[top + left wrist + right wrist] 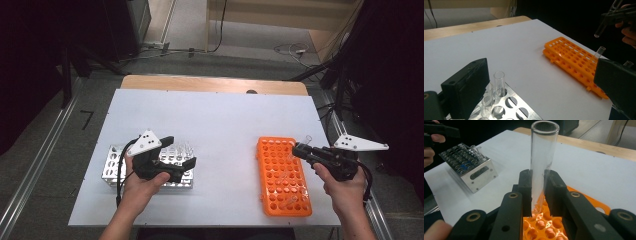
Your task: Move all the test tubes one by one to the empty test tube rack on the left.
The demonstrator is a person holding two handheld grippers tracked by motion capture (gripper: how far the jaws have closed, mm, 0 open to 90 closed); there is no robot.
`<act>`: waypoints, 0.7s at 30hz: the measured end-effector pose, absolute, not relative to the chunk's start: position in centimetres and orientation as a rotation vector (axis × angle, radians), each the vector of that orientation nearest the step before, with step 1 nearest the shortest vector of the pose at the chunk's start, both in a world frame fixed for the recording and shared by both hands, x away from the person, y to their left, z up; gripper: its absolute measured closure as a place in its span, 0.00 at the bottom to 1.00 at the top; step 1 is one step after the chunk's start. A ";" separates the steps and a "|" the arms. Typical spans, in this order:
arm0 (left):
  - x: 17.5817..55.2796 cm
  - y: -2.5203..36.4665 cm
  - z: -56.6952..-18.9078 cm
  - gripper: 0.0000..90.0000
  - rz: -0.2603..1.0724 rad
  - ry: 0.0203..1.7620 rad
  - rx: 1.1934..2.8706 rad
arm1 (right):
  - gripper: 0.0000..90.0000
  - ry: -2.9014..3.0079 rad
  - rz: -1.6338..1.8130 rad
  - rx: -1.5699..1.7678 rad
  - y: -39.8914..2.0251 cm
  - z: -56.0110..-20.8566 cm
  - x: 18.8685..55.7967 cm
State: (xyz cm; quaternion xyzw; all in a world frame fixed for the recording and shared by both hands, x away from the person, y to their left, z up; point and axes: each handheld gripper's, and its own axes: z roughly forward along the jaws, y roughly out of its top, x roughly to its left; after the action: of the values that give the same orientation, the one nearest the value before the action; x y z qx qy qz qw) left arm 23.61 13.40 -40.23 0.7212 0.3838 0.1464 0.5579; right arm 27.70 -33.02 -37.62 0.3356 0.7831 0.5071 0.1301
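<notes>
Over the orange rack, at about four o'clock on the table, the right gripper pinches a clear tube between its pads, jaws pressed together on the glass. In the right gripper view the tube stands along the jaws, mouth up, its rounded end just above the rack's holes and apart from them. Its long axis runs nearly upright, a little tilted.

The metal rack lies at eight o'clock on the table, so from the tube it sits off toward nine o'clock, well apart. The left gripper hovers over that rack with jaws spread and nothing between them; tubes stand in the holes beside one jaw.

The coming move likely carries the tube across toward nine o'clock, kept upright. The left hand is nearer the metal rack, the right hand holds the glass.
</notes>
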 end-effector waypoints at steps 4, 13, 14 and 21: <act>23.5 13.2 -40.2 0.00 0.340 0.904 1.702 | 0.82 2.279 1.495 0.956 -32.1 -37.3 27.8; 23.3 12.7 -39.9 0.00 0.336 0.888 1.702 | 0.82 2.326 1.526 0.898 -29.4 -37.3 28.0; 23.3 12.7 -39.9 0.00 0.334 0.884 1.699 | 0.82 2.329 1.532 0.894 -29.2 -37.3 28.0; 23.1 12.0 -40.0 0.00 0.319 0.864 1.712 | 0.82 2.365 1.552 0.849 -27.2 -37.5 27.5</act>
State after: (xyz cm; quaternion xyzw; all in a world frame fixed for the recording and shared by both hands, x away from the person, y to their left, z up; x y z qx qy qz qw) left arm 23.14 11.99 -39.97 0.7273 0.3670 0.1356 0.5638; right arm 27.51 -27.18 -37.51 0.2861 0.7973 0.5230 0.0940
